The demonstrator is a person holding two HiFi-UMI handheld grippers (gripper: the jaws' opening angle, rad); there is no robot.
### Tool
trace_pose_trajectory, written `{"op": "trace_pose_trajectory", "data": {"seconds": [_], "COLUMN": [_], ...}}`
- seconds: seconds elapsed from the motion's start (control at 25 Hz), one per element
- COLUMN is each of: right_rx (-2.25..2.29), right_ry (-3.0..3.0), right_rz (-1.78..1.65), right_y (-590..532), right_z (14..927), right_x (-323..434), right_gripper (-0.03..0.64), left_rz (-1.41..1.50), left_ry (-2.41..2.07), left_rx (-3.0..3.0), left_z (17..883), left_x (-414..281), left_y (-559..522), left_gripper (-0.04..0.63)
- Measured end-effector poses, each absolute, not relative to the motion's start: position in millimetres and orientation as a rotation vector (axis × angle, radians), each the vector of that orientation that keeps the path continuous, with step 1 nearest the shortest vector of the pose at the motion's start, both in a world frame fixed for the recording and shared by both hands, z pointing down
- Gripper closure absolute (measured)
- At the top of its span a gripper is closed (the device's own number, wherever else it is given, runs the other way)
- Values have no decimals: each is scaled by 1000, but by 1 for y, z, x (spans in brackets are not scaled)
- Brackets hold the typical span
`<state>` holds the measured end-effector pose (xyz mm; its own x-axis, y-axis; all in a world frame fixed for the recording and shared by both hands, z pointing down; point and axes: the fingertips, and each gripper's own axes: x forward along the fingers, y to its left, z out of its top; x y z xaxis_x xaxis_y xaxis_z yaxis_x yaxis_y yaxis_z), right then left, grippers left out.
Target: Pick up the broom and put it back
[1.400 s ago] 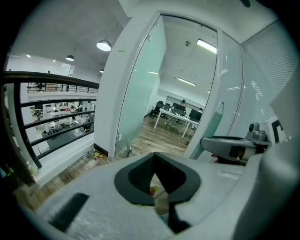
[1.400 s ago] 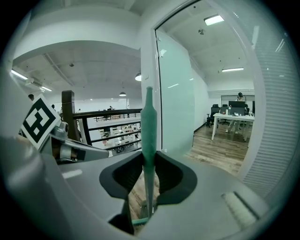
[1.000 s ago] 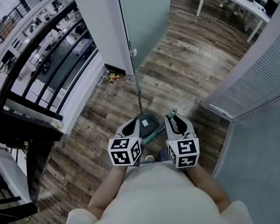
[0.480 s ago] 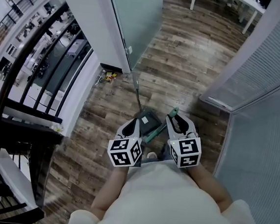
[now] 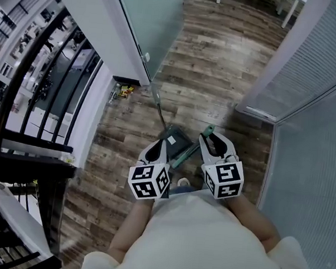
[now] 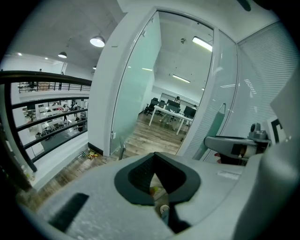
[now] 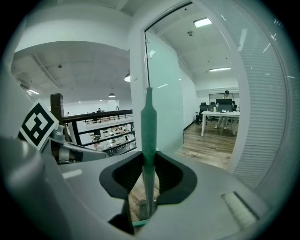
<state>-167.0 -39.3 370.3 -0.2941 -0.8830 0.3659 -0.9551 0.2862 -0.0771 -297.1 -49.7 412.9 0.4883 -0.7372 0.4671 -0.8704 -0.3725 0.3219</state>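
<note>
- The broom [image 5: 186,156] showed in the head view as a thin green handle, slanting across the lower middle of the frame between the two grippers, its tip toward the upper right; its brush end could not be seen.
- The right gripper [image 5: 214,142] was clamped on that handle near its top. In the right gripper view the green shaft [image 7: 148,140] stood upright between the narrow-set dark pads of the right gripper [image 7: 148,157] and rose above them to a tapered end.
- The left gripper [image 5: 158,149] sat just left of the handle, apart from it. In the left gripper view the left gripper [image 6: 154,157] had its pads meeting at the tips with nothing gripped.
- A dark grey dustpan [image 5: 178,142] lay on the floor between and just above the two grippers, its metal rod [image 5: 159,106] running toward the upper left.
- The wooden floor [image 5: 221,77] filled the middle of the frame.
- A frosted glass panel [image 5: 150,17] stood at top centre, a black railing [image 5: 40,53] at the left, and a slatted wall [image 5: 322,63] at the right.
</note>
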Motion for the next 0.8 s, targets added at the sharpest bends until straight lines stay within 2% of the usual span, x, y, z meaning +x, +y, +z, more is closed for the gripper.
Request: {"op": "trace_pose_trajectory", "data": {"seconds": [0.4,0.8], "right_rx": [1763,1875], "right_ry": [-2267,-2174], "right_rz": [429,459], "right_y": [-38,-37], "right_z": [369,370], "right_x": [-128,-52], "right_gripper": [523,523], "left_rz": [360,398], "left_ry": [-1293,-1217], "left_rx": [2222,2246], "left_z": [416,419], "left_x": [-271,-206], "left_y": [-52,-61], "left_gripper": [588,588]}}
